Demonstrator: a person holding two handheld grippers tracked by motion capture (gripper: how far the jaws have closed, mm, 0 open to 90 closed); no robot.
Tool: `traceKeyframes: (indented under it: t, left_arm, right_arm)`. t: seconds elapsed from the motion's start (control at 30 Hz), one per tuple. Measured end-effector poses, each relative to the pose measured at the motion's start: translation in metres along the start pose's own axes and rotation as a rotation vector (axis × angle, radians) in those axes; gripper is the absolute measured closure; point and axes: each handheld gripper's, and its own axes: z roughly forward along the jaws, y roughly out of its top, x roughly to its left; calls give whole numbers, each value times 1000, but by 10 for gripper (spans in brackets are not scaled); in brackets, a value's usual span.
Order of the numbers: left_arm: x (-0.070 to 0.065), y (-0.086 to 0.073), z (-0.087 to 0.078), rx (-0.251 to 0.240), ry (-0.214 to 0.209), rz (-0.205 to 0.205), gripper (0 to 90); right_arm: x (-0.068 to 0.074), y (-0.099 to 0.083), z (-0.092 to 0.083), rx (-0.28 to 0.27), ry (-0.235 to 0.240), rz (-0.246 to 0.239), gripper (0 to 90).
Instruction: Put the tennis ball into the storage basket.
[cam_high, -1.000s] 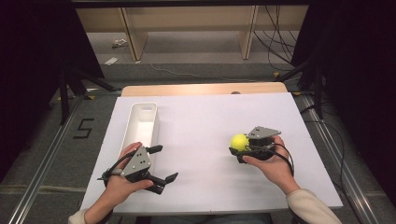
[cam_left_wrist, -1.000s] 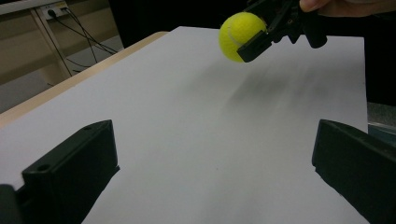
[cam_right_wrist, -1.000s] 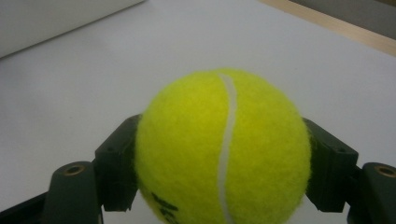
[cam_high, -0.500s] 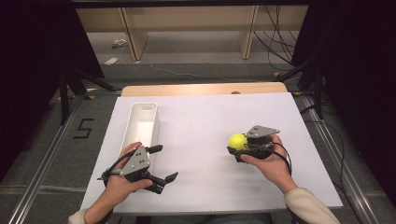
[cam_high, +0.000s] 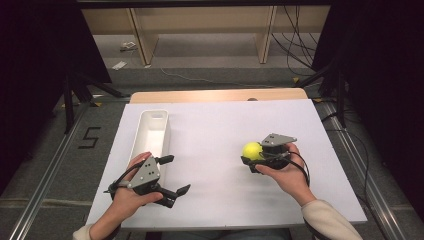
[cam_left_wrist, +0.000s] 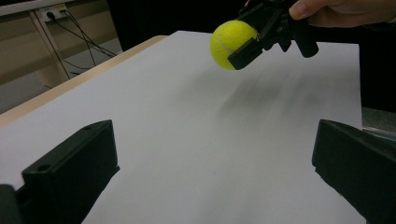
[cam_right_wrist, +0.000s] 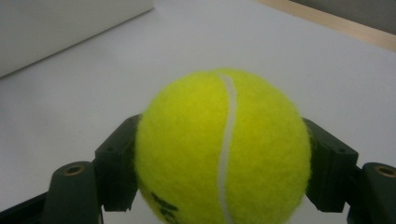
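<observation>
Clearly the yellow tennis ball (cam_right_wrist: 223, 148) sits pinched across its middle between the jaws of the right claw (cam_high: 256, 156), raised just above the white surface (cam_high: 215, 140) at its right-hand part, a grip wide enough that the ball cannot roll free while carried. Well apart, the left claw (cam_high: 176, 175) rests low near the front edge, jaws spread with nothing between them, apparently waiting. Just beyond that hand stands a white bin (cam_high: 151, 131), probably where the ball belongs.
</observation>
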Motion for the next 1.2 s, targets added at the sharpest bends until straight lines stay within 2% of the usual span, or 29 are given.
traceKeyframes:
  t: [1.2]
  left_arm:
    - [0,-1,1,2,-7,-4,0]
  right_arm:
    - [12,14,17,-10,20,-24,267]
